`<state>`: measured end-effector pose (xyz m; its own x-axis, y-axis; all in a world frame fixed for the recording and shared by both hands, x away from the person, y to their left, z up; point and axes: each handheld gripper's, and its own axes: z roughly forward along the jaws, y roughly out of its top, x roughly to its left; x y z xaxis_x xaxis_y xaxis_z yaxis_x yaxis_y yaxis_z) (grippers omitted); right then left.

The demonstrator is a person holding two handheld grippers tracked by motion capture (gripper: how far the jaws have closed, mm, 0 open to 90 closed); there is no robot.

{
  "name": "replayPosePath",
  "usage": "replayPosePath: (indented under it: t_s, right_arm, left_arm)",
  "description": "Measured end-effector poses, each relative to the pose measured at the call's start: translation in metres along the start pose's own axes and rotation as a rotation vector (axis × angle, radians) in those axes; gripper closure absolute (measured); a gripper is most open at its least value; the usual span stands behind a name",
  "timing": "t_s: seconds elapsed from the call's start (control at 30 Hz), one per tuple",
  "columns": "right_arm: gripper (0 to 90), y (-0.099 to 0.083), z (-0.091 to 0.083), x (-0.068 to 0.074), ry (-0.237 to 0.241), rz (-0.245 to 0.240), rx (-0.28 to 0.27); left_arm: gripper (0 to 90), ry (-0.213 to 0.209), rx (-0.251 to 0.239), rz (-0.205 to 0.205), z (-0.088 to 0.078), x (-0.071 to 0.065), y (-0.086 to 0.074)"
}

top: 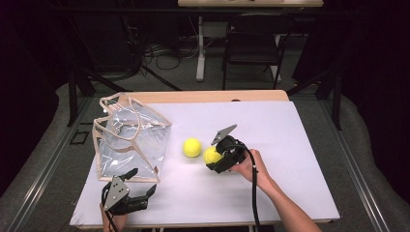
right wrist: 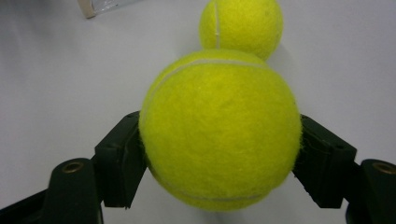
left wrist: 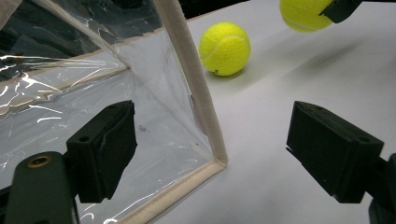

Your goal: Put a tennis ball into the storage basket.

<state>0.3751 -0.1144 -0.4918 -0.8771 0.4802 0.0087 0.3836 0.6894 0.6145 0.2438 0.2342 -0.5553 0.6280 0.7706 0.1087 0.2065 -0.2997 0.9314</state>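
My right gripper [top: 215,158] is shut on a yellow tennis ball [top: 211,155] [right wrist: 219,128], held a little above the white table; both pads press its sides. A second tennis ball [top: 192,147] [right wrist: 241,25] [left wrist: 224,48] rests on the table just left of it, apart from the held one. The held ball [left wrist: 303,14] also shows at the top of the left gripper view. A clear plastic bag with beige trim [top: 129,140] [left wrist: 196,98] stands at the left. My left gripper [top: 142,181] [left wrist: 219,154] sits near the front edge, open, its jaws either side of the bag's near corner without touching it.
The white table top [top: 270,140] runs wide to the right and front of the balls. A wooden strip [top: 208,95] lines its far edge. Beyond the table stand a dark chair [top: 254,46] and a white desk leg [top: 200,48] on the floor.
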Motion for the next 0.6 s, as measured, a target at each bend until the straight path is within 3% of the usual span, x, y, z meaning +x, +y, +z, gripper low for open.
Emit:
replayPosePath:
  t_s: [0.23, 0.6]
  right_arm:
    - [25.9, 0.009, -0.008, 0.0, -0.01, -0.009, -0.029]
    - [25.9, 0.025, -0.009, 0.0, 0.002, -0.039, -0.031]
  left_arm:
    - [16.0, -0.004, 0.003, 0.004, 0.001, -0.001, 0.0]
    - [16.0, -0.006, -0.002, 0.001, 0.002, -0.001, 0.001]
